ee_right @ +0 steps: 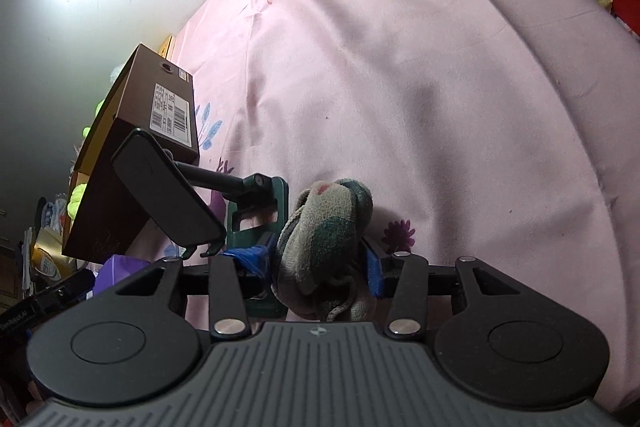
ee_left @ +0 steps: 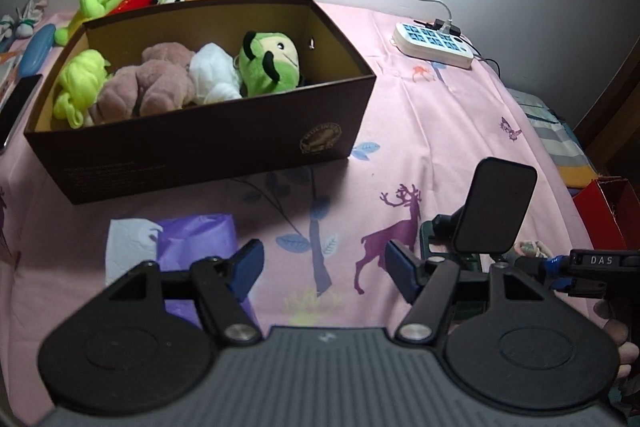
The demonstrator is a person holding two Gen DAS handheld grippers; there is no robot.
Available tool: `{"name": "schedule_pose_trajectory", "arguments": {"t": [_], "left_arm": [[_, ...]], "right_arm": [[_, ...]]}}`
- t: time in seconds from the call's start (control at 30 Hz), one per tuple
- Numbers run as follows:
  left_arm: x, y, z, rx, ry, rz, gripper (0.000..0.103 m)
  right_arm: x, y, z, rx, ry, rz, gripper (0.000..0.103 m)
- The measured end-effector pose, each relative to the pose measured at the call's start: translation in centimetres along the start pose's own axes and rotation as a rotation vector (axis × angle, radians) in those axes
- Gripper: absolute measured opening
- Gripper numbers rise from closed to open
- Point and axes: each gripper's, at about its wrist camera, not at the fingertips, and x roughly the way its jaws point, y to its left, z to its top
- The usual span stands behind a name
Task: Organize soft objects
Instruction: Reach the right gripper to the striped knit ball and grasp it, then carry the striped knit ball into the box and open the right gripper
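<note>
Red box [ee_left: 608, 211] cut off at edge — box label [ee_right: 170, 113] print unreadable.

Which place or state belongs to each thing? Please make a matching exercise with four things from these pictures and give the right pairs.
Things:
1. green plush toy with black ears
2. white power strip with blue sockets
3. grey-green fuzzy sock bundle
4. purple plastic bag

Places or states:
A. between the fingers of the right gripper
B. lying on the pink sheet in front of the box
C. inside the dark brown cardboard box
D. near the wall, with a white cable plugged in

Pairs: 1-C, 2-D, 3-A, 4-B
</note>
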Motion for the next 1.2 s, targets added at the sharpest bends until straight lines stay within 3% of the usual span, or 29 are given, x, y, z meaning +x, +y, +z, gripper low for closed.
{"name": "schedule_pose_trajectory", "arguments": {"t": [0.2, 0.37, 0.57, 0.7, 0.93, 1.2], "left_arm": [[1.2, -1.9, -0.8, 0.043, 0.037, -0.051, 0.067], [1.5, -1.8, -1.3, 0.071, 0.058, -0.080, 0.067], [0.2, 0.2, -0.8, 0.065, 0.025, -0.088, 0.068], [-1.3, 2.3, -0.5, 0.049, -0.012, -0.088, 0.068], [-3.6, 6.9, -0.6, 0.001, -0.054, -0.067, 0.068], [-5.1, 12.1, -1.4, -0.071, -0.066, -0.040, 0.068]], "right_arm": [[-2.5, 1.4, 3.2, -0.028, -0.107, 0.007, 0.027], [-3.3, 6.0, 6.5, -0.095, -0.165, 0.098, 0.026], [-1.6, 14.6, 9.2, -0.229, -0.144, 0.219, 0.025], [1.3, 20.6, 9.9, -0.358, -0.095, 0.249, 0.025], [9.6, 27.6, 9.4, -0.570, 0.019, 0.094, 0.025], [16.4, 30.3, 7.9, -0.753, 0.128, -0.180, 0.026]]}}
